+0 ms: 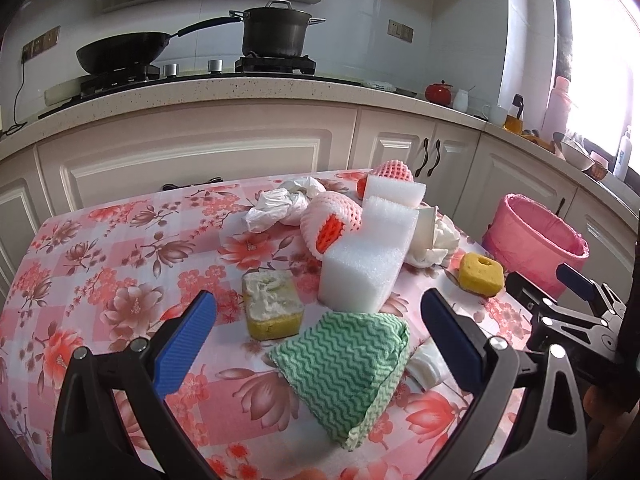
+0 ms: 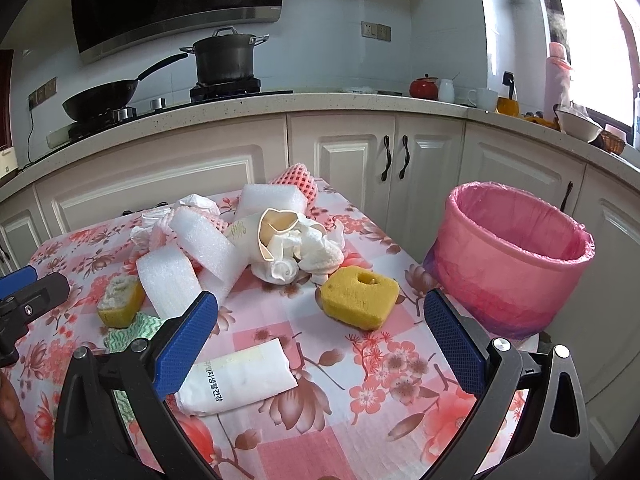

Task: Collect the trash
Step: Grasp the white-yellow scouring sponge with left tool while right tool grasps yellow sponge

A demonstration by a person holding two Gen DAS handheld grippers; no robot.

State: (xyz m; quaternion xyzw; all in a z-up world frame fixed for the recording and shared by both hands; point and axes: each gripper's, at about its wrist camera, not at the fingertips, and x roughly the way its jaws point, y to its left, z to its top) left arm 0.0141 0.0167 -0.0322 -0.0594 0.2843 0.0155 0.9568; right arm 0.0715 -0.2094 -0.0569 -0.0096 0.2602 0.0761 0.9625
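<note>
A green wavy cloth (image 1: pixel 344 376) is covering most of a white wrapper (image 1: pixel 426 364) in the left wrist view, while the left finger of the right tongs (image 2: pixel 320 340) is hiding that cloth. The wrapper's print (image 2: pixel 218 380) is reading too small to make out, and foam blocks (image 2: pixel 188 264) are concealing part of a worn sponge (image 2: pixel 120 300).

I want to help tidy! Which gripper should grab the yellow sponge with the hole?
Probably the right gripper: it is open, the yellow sponge lies just ahead, and the pink bin stands beside it.

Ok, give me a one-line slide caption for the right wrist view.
Open right gripper over a floral table of trash: yellow sponge, white packet, foam, tissues; pink-lined bin at right.
</note>
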